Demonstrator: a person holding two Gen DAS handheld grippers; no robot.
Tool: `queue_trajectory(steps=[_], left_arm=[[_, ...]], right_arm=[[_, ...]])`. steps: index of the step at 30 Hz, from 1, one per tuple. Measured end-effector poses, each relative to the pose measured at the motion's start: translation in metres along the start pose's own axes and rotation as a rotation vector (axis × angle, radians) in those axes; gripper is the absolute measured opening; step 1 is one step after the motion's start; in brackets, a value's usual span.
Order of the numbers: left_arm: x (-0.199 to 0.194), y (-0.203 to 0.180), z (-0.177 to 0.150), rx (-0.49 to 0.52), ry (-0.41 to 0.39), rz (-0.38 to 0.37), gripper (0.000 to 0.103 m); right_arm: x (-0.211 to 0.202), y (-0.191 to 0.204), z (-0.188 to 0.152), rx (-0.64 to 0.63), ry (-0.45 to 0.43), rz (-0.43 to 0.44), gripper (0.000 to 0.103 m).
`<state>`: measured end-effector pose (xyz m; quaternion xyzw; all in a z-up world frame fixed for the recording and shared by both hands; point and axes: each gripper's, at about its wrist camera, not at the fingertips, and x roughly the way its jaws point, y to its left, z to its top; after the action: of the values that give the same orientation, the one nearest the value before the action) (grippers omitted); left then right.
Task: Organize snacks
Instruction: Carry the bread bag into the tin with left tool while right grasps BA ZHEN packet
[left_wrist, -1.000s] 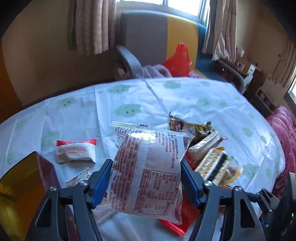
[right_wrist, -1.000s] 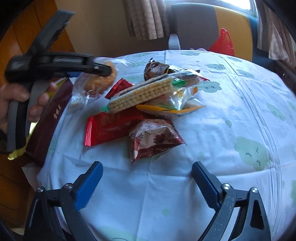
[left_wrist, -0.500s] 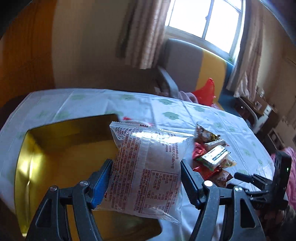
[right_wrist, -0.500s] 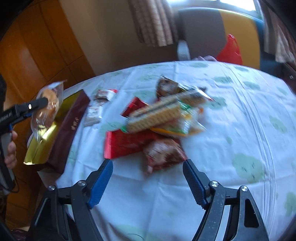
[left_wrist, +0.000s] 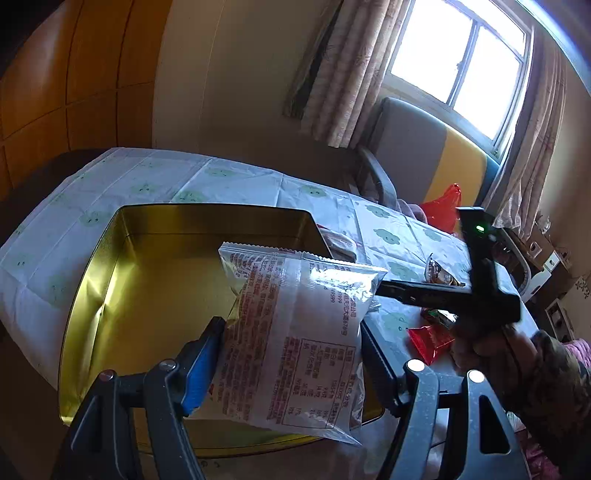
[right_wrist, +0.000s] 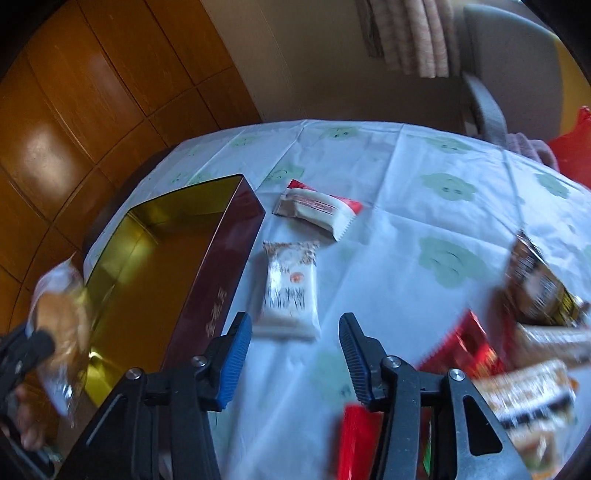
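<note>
The left hand-held gripper (left_wrist: 291, 354) is clamped on a clear bag (left_wrist: 295, 332) and holds it over the open gold tin (left_wrist: 110, 280), apparently so it can drop in. The right hand-held gripper (right_wrist: 295, 339) has just been closing, with nothing between its jaws; it points at a white packet (right_wrist: 290, 290) lying on the desk (right_wrist: 388, 258) just beside the tin, likely the next pick. Other snacks (right_wrist: 532, 325) lie heaped to its right.

Left gripper (left_wrist: 291, 354) clamps a clear snack packet (left_wrist: 295, 332) printed in red, held above the open gold tin (left_wrist: 110, 266). The tin rests on a table (left_wrist: 229, 181) with a cloud-print cloth. Right of the tin, the right gripper (left_wrist: 388, 288) reaches in, with loose snacks (left_wrist: 432, 336) beyond it. Behind the tin stands an armchair (left_wrist: 417, 155).
</note>
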<state>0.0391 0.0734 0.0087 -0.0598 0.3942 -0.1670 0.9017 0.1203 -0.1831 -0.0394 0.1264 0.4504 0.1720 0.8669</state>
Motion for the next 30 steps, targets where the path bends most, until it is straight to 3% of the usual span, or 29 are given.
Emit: queue_trajectory(steps=[8,10,11,15,24,30], left_arm=[[0.004,0.014,-0.003,-0.038,0.018,0.014,0.072],[0.006,0.016,-0.003,-0.052,0.023,0.015,0.072],[0.007,0.018,-0.003,-0.059,0.025,0.016,0.072],[0.01,0.018,-0.001,-0.07,0.03,0.03,0.072],[0.023,0.02,0.01,-0.128,0.07,0.062,0.072],[0.035,0.015,0.026,-0.14,0.076,0.073,0.072]], right_arm=[[0.053,0.006,0.026,-0.044,0.08,-0.028,0.051],[0.057,0.013,0.028,-0.111,0.092,-0.083,0.033],[0.057,0.016,0.026,-0.14,0.101,-0.085,0.033],[0.042,0.026,0.004,-0.25,0.127,-0.116,0.032],[-0.016,0.028,-0.071,-0.199,0.129,-0.086,0.032],[-0.033,0.025,-0.114,-0.187,0.094,-0.102,0.033]])
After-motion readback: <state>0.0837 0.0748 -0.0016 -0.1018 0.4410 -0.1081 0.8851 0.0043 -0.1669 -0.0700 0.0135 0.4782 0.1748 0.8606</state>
